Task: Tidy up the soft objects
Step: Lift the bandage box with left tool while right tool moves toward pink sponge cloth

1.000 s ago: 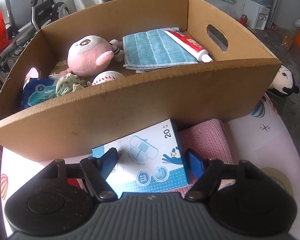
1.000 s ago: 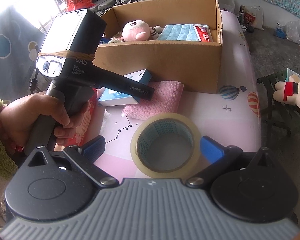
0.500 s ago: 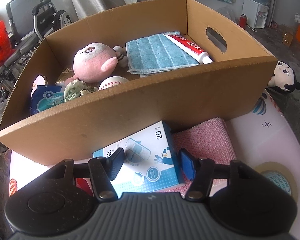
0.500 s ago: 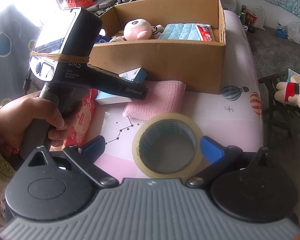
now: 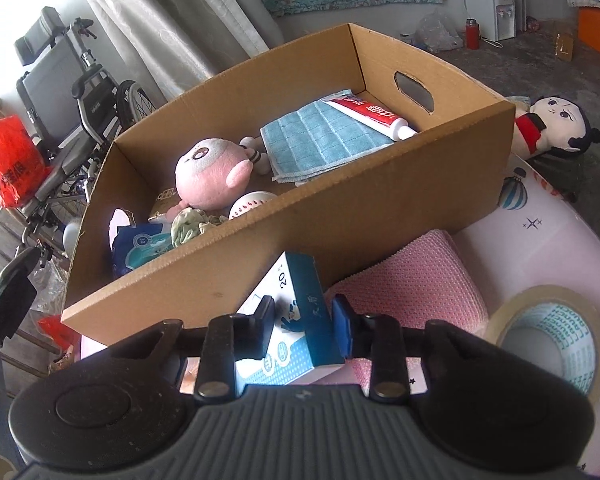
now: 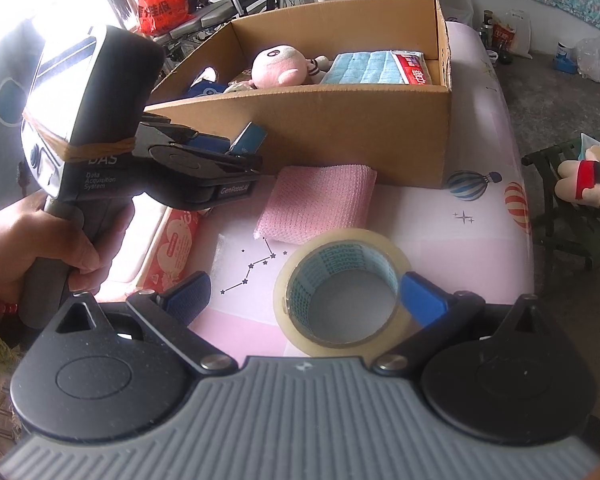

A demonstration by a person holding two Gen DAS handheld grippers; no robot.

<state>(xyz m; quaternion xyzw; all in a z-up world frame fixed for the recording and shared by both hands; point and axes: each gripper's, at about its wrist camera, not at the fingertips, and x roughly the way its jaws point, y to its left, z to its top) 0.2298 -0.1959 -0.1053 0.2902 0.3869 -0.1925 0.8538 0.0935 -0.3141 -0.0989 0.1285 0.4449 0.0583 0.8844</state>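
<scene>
Two grippers are present: the left gripper (image 5: 302, 320), jaws closing, clamps the tilted blue box (image 5: 288, 320) just before the cardboard box (image 5: 380, 208), while the right gripper (image 6: 304, 300) stands released around the tape roll (image 6: 340, 292) near the tabletop's front edge.

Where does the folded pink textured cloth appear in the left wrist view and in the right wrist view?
Left wrist view: folded pink textured cloth lies right of centre, beside the tilted blue-and-white box, in front of the brown cardboard box.
Right wrist view: the cloth lies at centre, between the cardboard box and the clear tape roll.
Shared landmark: the cardboard box.
</scene>
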